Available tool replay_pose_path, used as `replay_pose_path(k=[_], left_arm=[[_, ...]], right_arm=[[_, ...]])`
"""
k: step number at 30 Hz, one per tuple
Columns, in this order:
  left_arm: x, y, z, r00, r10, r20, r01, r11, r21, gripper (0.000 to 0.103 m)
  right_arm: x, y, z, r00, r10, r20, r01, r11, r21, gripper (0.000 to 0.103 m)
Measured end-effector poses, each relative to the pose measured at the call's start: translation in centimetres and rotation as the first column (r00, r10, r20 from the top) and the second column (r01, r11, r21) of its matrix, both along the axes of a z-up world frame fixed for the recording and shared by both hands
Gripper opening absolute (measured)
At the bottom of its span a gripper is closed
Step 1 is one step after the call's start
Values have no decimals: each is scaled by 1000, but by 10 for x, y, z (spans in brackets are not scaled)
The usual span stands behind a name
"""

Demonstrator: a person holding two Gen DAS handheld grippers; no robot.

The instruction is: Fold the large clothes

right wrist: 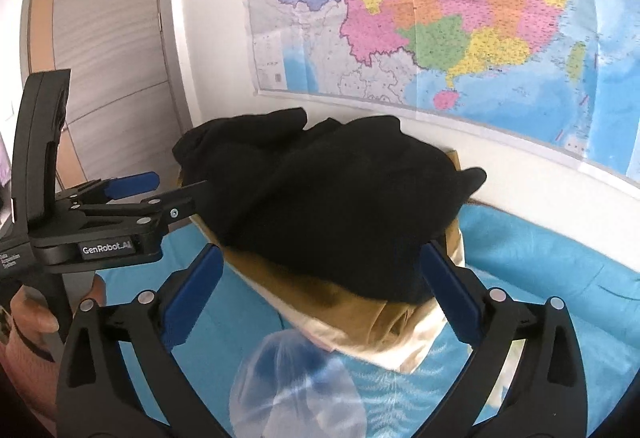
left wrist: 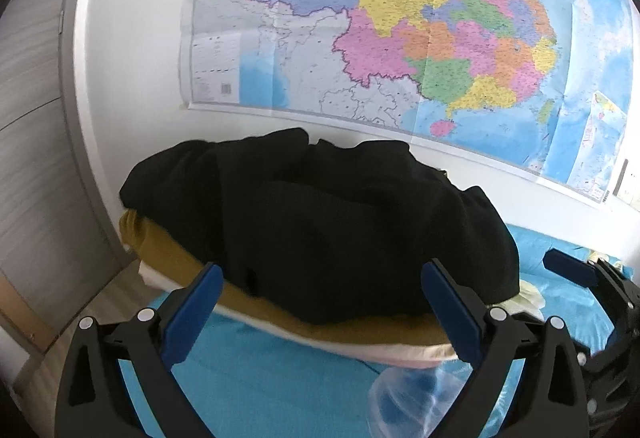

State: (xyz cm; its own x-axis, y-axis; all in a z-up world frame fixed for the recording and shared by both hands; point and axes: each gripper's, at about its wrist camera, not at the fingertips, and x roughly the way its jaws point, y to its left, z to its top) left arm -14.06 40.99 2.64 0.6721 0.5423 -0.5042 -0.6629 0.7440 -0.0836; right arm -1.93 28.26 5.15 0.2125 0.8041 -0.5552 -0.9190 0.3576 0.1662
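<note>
While tilted downward, left tongs (left wrist: 320,302) and right tongs (right wrist: 322,290) gape wide, empty, before black garment (left wrist: 320,222).

We see a matt black cloth garment (left wrist: 320,222) of soft, fuzzy weave on smoother mustard (left wrist: 168,250) and cream fabric (right wrist: 360,346). The bed sheet (left wrist: 260,378) looks like slightly shiny blue cloth. The fingers (left wrist: 192,314) carry blue rubbery pads on matt black plastic; the wall map (left wrist: 400,18) is glossy creased paper.
</note>
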Motion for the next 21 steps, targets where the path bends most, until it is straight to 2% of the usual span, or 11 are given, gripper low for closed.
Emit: replay_pose_path(k=[5, 16, 21], left_arm=[[-13, -14, -2, 999, 39, -1, -39, 999, 7, 96], [-32, -35, -8, 998, 70, 1, -70, 997, -15, 96], [-37, -45, -8, 996, 87, -8, -87, 996, 6, 96]], right_arm=[[-16, -12, -3, 1000, 7, 17, -7, 1000, -13, 97], [-30, -36, -10, 1000, 1, -16, -1, 1000, -26, 97], [-37, -44, -11, 1000, 7, -25, -8, 1000, -27, 97]])
